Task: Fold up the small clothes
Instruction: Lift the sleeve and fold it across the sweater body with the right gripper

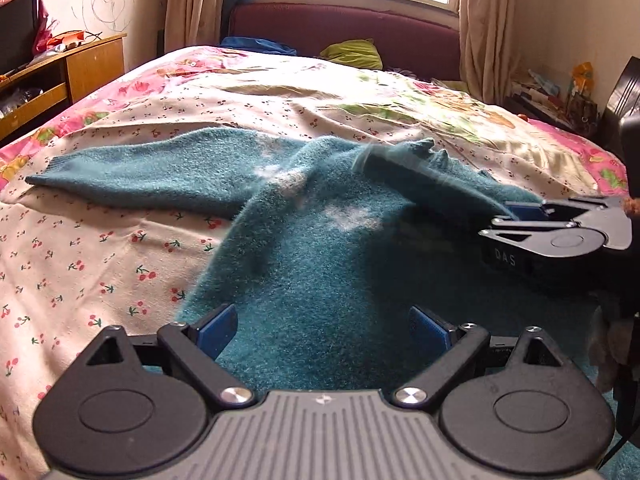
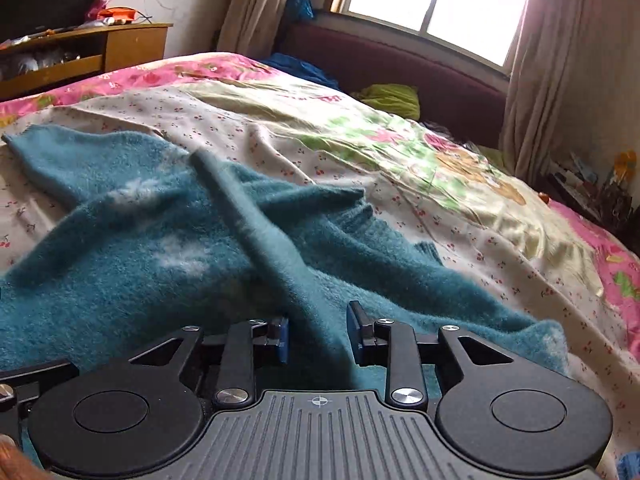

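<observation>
A teal fuzzy sweater (image 1: 304, 248) lies on the bed, one sleeve (image 1: 132, 172) stretched out to the left. My left gripper (image 1: 322, 330) is open just above the sweater's body, holding nothing. My right gripper (image 2: 318, 332) is shut on the other sleeve (image 2: 256, 220), which is lifted and blurred, running from the blue pads across the sweater. The right gripper also shows in the left wrist view (image 1: 528, 216) at the right edge, with the sleeve (image 1: 420, 176) in it.
The bed (image 1: 100, 248) has a cherry-print sheet with pink floral borders. A maroon headboard (image 1: 344, 28) and a window are at the far end. A wooden cabinet (image 1: 60, 68) stands at left, cluttered shelves (image 1: 552, 100) at right. A green cloth (image 1: 352, 54) lies near the headboard.
</observation>
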